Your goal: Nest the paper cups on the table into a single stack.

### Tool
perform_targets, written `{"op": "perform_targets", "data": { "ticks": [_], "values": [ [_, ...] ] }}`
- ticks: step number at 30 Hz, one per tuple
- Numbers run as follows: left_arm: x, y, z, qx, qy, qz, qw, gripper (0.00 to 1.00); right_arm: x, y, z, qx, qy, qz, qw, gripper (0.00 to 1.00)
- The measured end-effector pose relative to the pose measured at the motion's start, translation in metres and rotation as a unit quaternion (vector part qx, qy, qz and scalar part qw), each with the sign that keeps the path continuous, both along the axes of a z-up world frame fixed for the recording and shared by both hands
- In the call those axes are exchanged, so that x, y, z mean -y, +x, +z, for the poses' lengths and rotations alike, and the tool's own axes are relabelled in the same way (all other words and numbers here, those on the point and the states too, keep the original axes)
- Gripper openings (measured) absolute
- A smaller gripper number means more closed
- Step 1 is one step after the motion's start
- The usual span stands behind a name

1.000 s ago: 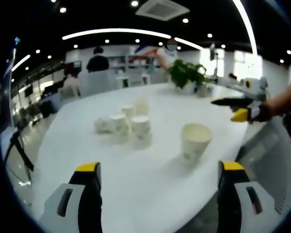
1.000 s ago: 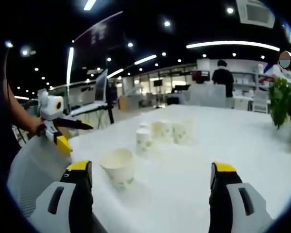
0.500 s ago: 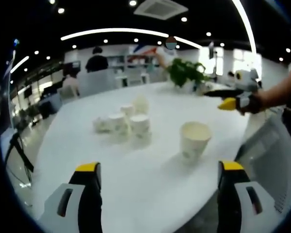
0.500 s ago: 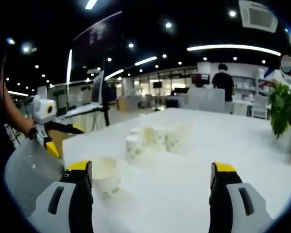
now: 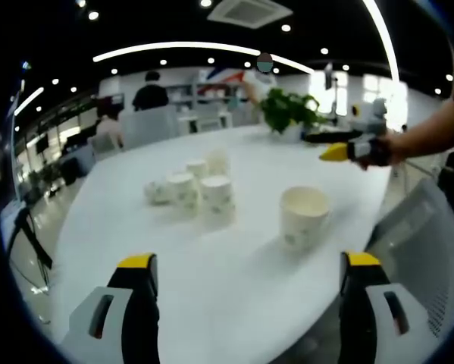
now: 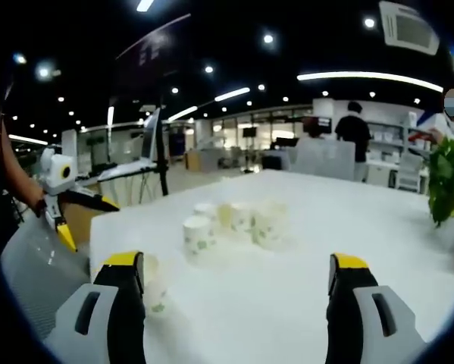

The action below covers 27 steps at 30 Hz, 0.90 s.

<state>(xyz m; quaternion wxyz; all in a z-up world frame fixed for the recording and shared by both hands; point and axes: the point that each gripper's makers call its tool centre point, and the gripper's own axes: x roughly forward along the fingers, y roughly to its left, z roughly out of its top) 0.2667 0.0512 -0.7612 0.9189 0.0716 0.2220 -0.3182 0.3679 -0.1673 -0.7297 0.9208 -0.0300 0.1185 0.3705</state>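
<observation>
The left gripper (image 5: 245,303) stands wide open and empty, its jaws framing a lone upright paper cup (image 5: 304,218) ahead for a grasp. Beyond it waits the cup cluster (image 5: 190,189). The right gripper (image 6: 234,303), equally spread and empty, faces those cups.

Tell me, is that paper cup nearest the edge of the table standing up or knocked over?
Standing up. In the left gripper view the paper cup sits on its base on the white table, its open mouth facing up.
</observation>
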Motion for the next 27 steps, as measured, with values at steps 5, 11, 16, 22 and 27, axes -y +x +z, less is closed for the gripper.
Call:
{"op": "perform_targets", "data": {
  "ticks": [5,11,16,22,27],
  "values": [
    [0.000,0.000,0.000,0.002,0.002,0.002,1.0000,0.99,-0.002,0.010,0.000,0.001,0.001,0.000,1.0000,1.00],
    [-0.001,0.000,-0.001,-0.001,0.001,0.003,1.0000,0.98,-0.011,0.019,-0.003,0.000,-0.005,0.010,0.9999,1.00],
    [-0.002,0.000,-0.002,-0.004,0.004,0.002,1.0000,0.98,-0.016,0.030,-0.007,-0.003,-0.006,0.012,0.9999,1.00],
    [-0.002,-0.001,-0.002,-0.005,0.003,0.002,1.0000,0.97,-0.020,0.042,-0.011,-0.005,-0.001,0.009,0.9999,1.00],
    [-0.002,0.000,-0.002,-0.004,-0.002,0.002,1.0000,0.99,-0.020,0.052,-0.010,0.000,0.000,0.007,1.0000,1.00]
  ]
}}
